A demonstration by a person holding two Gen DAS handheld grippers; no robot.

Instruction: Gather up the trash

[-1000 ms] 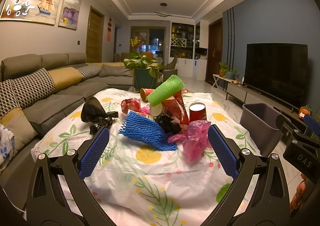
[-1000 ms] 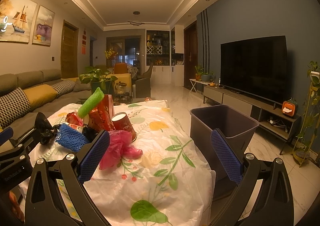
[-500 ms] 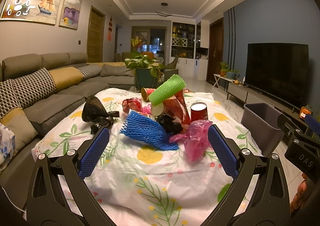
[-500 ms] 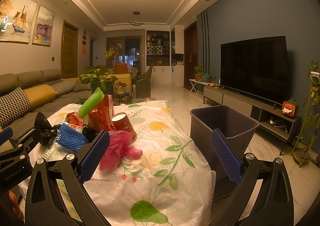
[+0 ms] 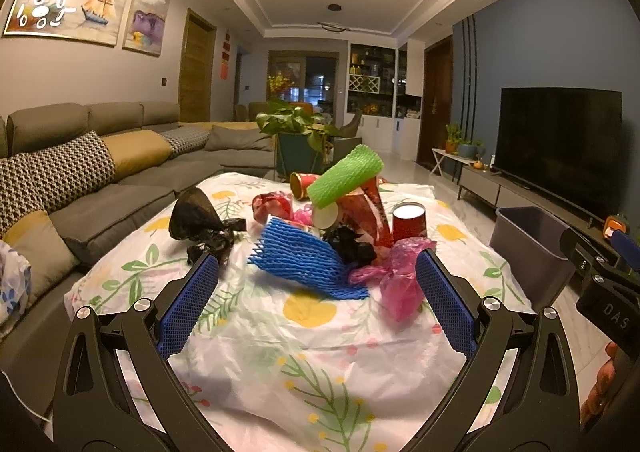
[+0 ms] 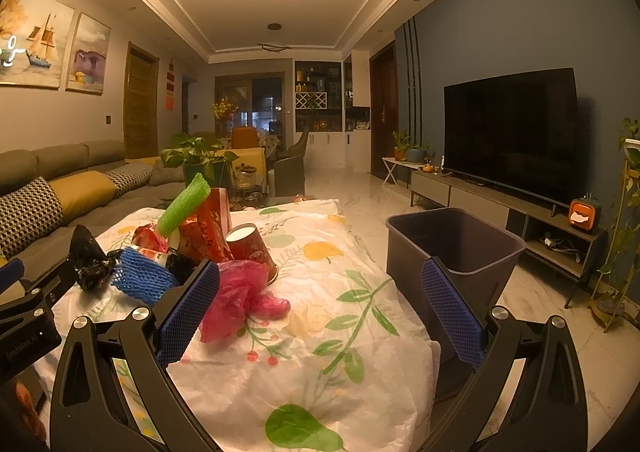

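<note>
A heap of trash lies on the table's flowered cloth (image 5: 320, 352): blue foam net (image 5: 304, 256), green foam net (image 5: 344, 180), pink plastic bag (image 5: 400, 276), black bag (image 5: 196, 220), red paper cup (image 5: 410, 220), red wrappers (image 5: 360, 212). My left gripper (image 5: 318, 284) hovers open in front of the heap, the blue net and pink bag between its fingers' line of sight, nothing held. My right gripper (image 6: 320, 292) is open to the right, its left finger beside the pink bag (image 6: 240, 300). A grey bin (image 6: 452, 248) stands on the floor right of the table.
A grey sofa (image 5: 100, 180) with cushions runs along the left. A potted plant (image 5: 298, 136) stands behind the table. A TV (image 6: 512, 132) on a low cabinet lines the right wall. Pale tiled floor (image 6: 360, 192) stretches beyond the bin.
The left gripper has drifted slightly, so the heap sits a touch higher in its view. The right view is unchanged. Both grippers stay open.
</note>
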